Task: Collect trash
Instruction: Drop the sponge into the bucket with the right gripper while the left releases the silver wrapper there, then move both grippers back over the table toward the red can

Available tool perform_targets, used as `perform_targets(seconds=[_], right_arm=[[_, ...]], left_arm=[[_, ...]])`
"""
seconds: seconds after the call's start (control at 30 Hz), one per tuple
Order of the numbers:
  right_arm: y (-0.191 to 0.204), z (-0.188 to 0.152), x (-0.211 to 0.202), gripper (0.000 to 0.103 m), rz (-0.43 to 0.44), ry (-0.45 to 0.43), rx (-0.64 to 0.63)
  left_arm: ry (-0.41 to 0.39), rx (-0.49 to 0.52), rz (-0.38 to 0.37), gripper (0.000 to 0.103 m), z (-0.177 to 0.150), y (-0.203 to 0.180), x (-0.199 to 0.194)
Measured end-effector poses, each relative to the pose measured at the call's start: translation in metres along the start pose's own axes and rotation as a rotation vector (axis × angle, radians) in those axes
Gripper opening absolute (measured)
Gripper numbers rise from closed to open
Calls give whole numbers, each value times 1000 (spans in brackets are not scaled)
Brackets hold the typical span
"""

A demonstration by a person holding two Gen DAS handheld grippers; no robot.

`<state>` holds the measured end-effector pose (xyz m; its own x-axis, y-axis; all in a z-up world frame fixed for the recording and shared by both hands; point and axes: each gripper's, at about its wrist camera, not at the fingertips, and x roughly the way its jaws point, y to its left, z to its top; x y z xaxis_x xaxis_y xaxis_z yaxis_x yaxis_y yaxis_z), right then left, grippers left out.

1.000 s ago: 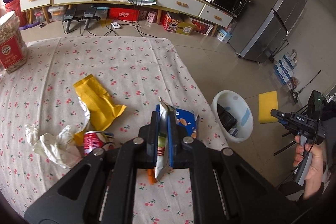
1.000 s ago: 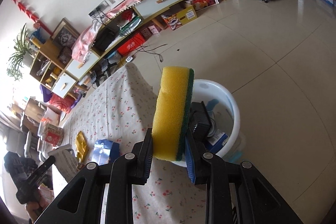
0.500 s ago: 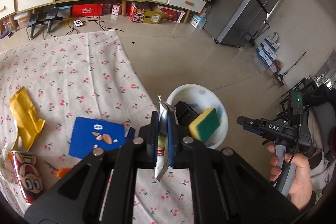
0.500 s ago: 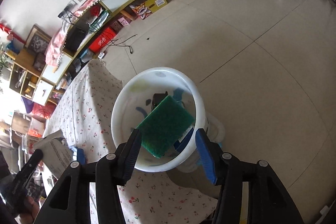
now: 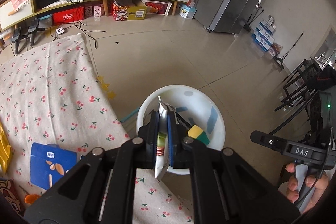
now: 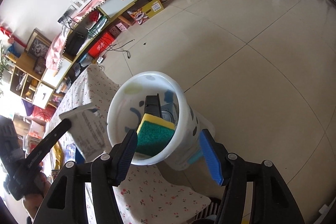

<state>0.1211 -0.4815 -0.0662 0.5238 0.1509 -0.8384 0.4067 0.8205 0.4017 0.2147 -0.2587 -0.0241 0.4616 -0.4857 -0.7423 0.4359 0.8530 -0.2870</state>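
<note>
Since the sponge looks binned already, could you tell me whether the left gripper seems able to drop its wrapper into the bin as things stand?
Probably yes: the left gripper holds the wrapper over the bin, whose mouth is open, and the right gripper is open, apart from it.

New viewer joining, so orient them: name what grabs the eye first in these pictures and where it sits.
First, the white bin on the floor beside the cherry-print table, with a yellow-green sponge lying inside. Next, the left tongs pinching a silvery snack wrapper upright over the bin's rim. The right tongs gape open, empty, above the bin.
</note>
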Motion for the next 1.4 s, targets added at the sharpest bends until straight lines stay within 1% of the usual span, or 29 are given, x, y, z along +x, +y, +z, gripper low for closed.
perform_targets(seconds=[0.1, 0.13, 0.17, 0.2, 0.23, 0.27, 0.3, 0.37, 0.57, 0.8, 0.87, 1.1, 1.17, 1.27, 1.4], right_arm=[[-3, 0, -2, 63, 0, -6, 5], [-3, 0, -2, 63, 1, -8, 7], [-3, 0, -3, 64, 1, -10, 9], [-3, 0, -3, 64, 1, -12, 9], [-2, 0, -4, 64, 0, -15, 8], [-1, 0, -4, 64, -2, -18, 5], [1, 0, -5, 64, -3, -20, 1], [3, -1, -6, 64, -4, -24, -7], [14, 0, -9, 65, -13, -38, -38], [29, -6, -14, 69, -14, -44, -78], [36, -9, -15, 69, -15, -43, -93], [64, -17, -17, 74, -8, -43, -144], [74, -21, -17, 77, -10, -41, -160], [91, -27, -14, 79, -9, -32, -190], [116, -37, -7, 80, -6, -9, -242]], left_arm=[[-3, 4, 0, 9, 2, -4, 11], [3, -1, -9, 11, 3, -3, 14], [15, -8, -22, 21, 4, -2, 19], [25, -19, -27, 28, 6, 0, 23], [33, -28, -18, 43, 6, 2, 25], [30, -34, -3, 50, 6, 4, 24], [22, -34, 7, 52, 5, 5, 22], [16, -22, 17, 59, 1, 5, 15], [14, 9, 67, 67, -10, 17, -8], [19, -7, 100, 77, -18, 43, -42], [21, -6, 113, 82, -21, 52, -54], [34, -7, 199, 86, -37, 90, -97], [37, -19, 224, 87, -44, 105, -109], [39, -48, 265, 87, -56, 129, -126], [48, -111, 304, 87, -73, 167, -147]])
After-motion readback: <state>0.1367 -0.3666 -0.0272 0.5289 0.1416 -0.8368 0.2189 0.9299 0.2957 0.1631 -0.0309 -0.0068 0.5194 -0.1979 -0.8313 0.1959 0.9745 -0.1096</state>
